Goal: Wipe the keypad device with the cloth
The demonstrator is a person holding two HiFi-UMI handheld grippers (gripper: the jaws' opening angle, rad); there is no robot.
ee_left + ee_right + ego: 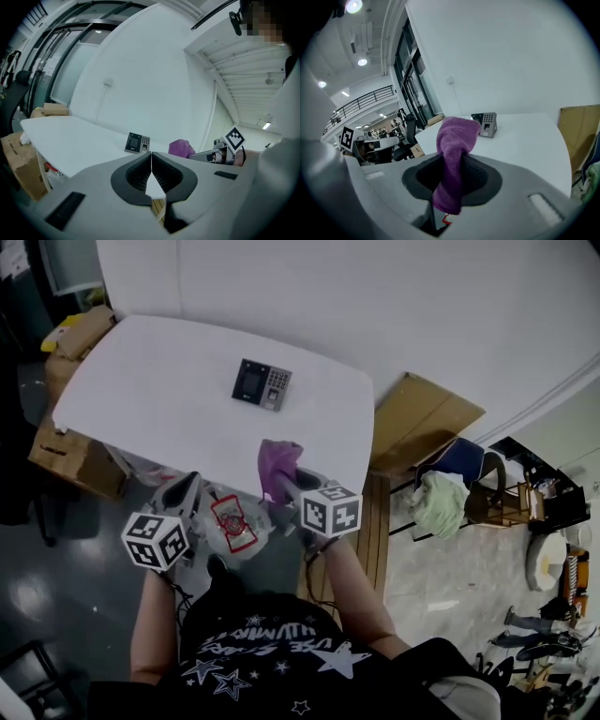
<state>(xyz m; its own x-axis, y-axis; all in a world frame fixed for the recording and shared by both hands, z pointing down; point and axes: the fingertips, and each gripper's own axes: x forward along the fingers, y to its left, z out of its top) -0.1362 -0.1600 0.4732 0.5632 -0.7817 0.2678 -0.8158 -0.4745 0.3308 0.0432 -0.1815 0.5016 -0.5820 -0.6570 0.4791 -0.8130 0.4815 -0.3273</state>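
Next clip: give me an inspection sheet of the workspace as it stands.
Surface: white table, only the device on it.
Job's things: keypad device stands on the table; purple cloth held by the table's near edge.
Clutter: cardboard boxes beside the table's left end.
Grippers: left gripper shut, empty; right gripper shut on the purple cloth.
Cables: nothing seen.
Surroundings: cardboard sheet leaning right of the table.

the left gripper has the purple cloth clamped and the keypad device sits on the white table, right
Not the left: the right gripper clamps the purple cloth, as the right gripper view shows. The keypad device does sit on the white table.
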